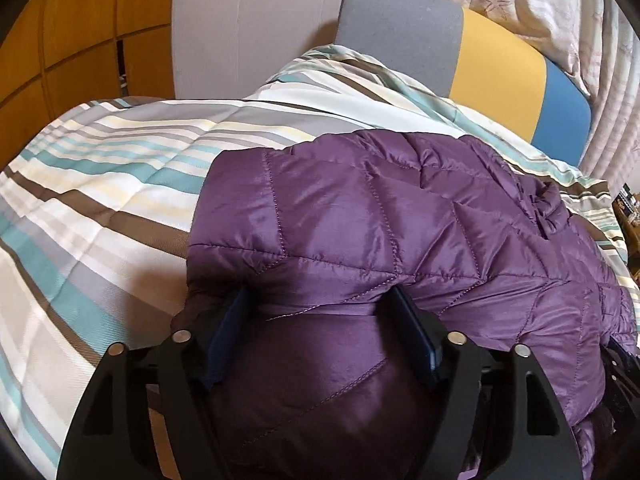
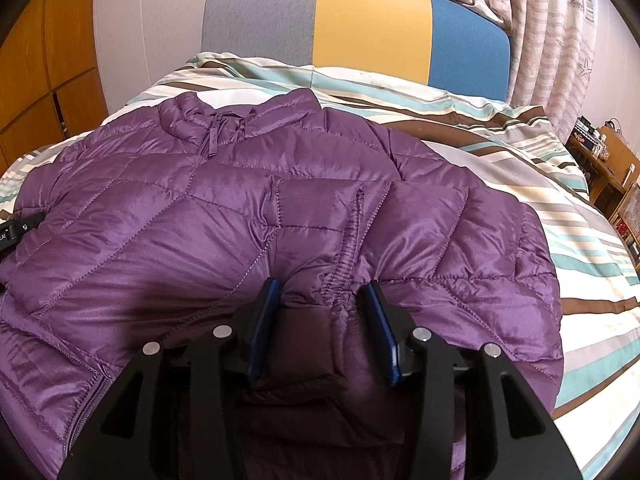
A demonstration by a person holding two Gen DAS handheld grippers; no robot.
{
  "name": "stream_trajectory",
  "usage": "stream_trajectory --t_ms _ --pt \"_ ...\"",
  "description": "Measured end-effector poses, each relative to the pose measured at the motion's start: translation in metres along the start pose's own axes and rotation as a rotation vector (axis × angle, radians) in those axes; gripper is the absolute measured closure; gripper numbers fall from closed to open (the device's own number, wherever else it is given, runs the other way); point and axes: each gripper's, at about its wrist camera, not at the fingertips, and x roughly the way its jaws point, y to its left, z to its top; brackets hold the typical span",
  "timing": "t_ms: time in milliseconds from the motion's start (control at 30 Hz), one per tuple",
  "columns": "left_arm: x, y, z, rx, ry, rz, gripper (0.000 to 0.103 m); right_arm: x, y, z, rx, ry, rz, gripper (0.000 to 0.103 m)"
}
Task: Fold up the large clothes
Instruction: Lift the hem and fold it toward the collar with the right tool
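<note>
A purple quilted puffer jacket [image 1: 380, 220] lies spread on a striped bed; it also shows in the right wrist view [image 2: 240, 208], collar and zip pull toward the headboard. My left gripper [image 1: 320, 296] is at the jacket's near left edge, its blue pads wide apart with a bulge of fabric between them. My right gripper [image 2: 322, 284] is at the near right part, its pads apart on either side of a gathered elastic cuff [image 2: 344, 256] and a fold of the sleeve. Neither gripper pinches the fabric tight.
The bed has a striped teal, brown and cream duvet [image 1: 100, 200] and a grey, yellow and blue headboard [image 2: 360, 20]. Wooden cupboards [image 1: 60, 32] stand at the left. Curtains [image 2: 560, 40] and a cluttered wooden shelf [image 2: 608, 168] are at the right.
</note>
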Motion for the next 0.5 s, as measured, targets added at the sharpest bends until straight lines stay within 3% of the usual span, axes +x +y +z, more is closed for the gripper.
stream_trajectory --t_ms 200,333,500 --pt "-0.034 -0.019 -0.007 0.068 -0.015 0.069 0.008 0.000 0.000 0.000 -0.001 -0.001 -0.003 0.059" --pt "-0.068 -0.038 -0.017 0.084 -0.082 -0.013 0.008 0.000 0.000 0.000 -0.002 -0.001 -0.004 0.059" --pt "-0.058 -0.070 -0.008 0.151 -0.073 -0.007 0.008 0.000 0.000 0.001 0.002 -0.003 -0.002 0.058"
